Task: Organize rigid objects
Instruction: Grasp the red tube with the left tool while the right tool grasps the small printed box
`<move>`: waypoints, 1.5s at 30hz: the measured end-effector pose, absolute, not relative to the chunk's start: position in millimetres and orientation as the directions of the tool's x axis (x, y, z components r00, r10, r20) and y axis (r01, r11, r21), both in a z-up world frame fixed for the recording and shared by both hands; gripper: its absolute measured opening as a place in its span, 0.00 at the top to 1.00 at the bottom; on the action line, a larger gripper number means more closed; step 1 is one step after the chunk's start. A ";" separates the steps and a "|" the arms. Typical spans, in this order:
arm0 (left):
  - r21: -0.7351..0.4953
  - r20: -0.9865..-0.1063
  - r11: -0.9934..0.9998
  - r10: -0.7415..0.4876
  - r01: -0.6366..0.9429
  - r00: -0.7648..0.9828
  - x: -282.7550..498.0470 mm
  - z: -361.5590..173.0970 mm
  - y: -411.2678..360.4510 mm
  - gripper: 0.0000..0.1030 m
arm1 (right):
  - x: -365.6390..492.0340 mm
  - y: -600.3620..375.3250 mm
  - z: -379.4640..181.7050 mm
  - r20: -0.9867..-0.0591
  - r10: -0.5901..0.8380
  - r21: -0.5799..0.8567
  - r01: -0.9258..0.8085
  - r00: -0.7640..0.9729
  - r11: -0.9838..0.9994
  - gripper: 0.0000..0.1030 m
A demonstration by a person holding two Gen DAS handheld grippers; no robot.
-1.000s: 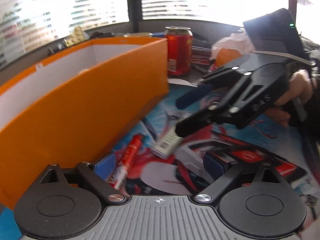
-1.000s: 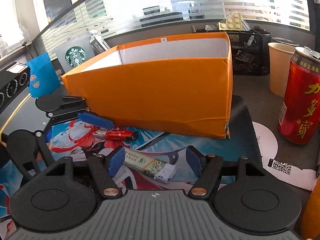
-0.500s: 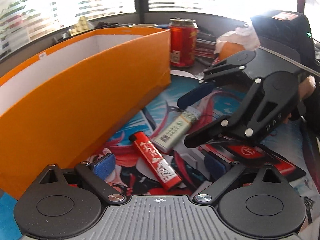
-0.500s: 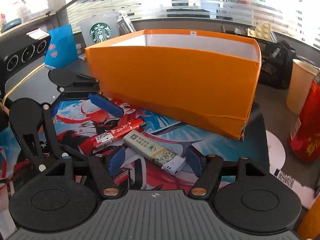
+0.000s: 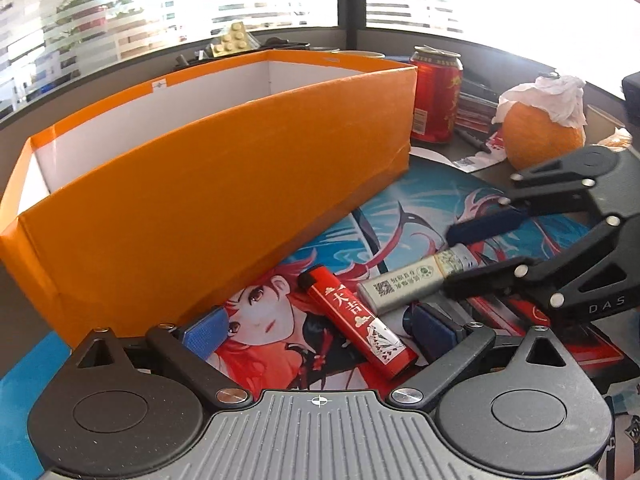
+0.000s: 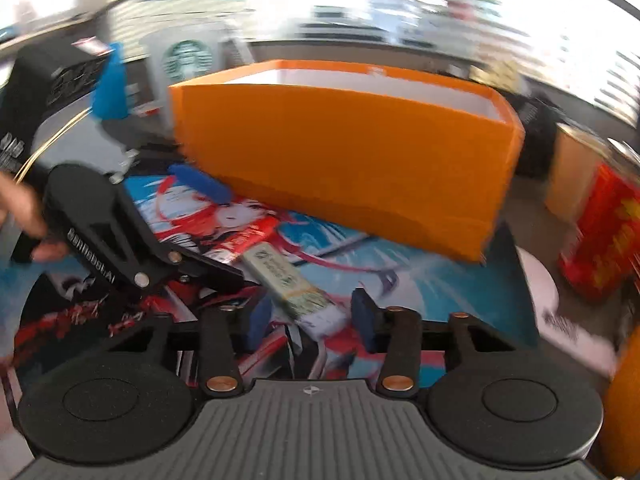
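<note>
Orange box (image 5: pixel 224 184) filled the left and far side of the printed mat (image 5: pixel 420 216), its near wall running diagonally, w/ only a narrow strip of mat between that wall and the lighters. Left gripper (image 5: pixel 320 330) sat low at the near edge, jaws wide apart, holding nothing; the near end of the red lighter (image 5: pixel 356 316) lay between its blue pads. Red lighter's long axis ran near-right to far-left, black cap pointing at the box. Just right of it, ends nearly touching, the grey-green lighter (image 5: pixel 416 280) lay w/ its metal head toward the right. Right gripper (image 5: pixel 460 256) came in from the right, jaws spread either side of that head, not closed on it. Red can (image 5: pixel 434 100) and an orange (image 5: pixel 542 138) stood far right, off the mat.
</note>
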State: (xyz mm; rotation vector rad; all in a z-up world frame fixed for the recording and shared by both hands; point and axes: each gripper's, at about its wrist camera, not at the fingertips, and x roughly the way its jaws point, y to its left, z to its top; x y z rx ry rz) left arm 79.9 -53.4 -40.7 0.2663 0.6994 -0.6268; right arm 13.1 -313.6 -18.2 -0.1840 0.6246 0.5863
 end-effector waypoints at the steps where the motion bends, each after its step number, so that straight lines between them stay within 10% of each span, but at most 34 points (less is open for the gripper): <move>1: 0.024 -0.670 0.787 -0.445 0.617 0.594 80.9 -40.7 -55.2 0.03 | 9.9 -312.1 -16.6 -0.605 0.438 -0.003 -0.551 0.665 0.834 0.70; 12: 0.016 -0.665 0.791 -0.448 0.612 0.597 76.9 -39.3 -61.7 0.13 | 16.9 -302.5 -17.1 -0.609 0.463 -0.041 -0.608 0.644 0.793 0.74; 17: 0.016 -0.637 0.792 -0.463 0.610 0.617 66.3 -36.3 -67.4 0.62 | 24.5 -296.7 -15.7 -0.612 0.491 -0.021 -0.633 0.620 0.774 0.74; 23: -0.009 -0.618 0.829 -0.444 0.559 0.648 57.3 -36.3 -73.5 0.84 | 14.0 -295.1 -15.6 -0.611 0.427 -0.027 -0.557 0.667 0.830 0.79; 45: -0.067 -0.589 0.924 -0.342 0.377 0.732 8.3 -25.3 -26.7 0.84 | -11.1 -296.1 -15.2 -0.582 0.412 0.023 -0.492 0.701 0.870 0.79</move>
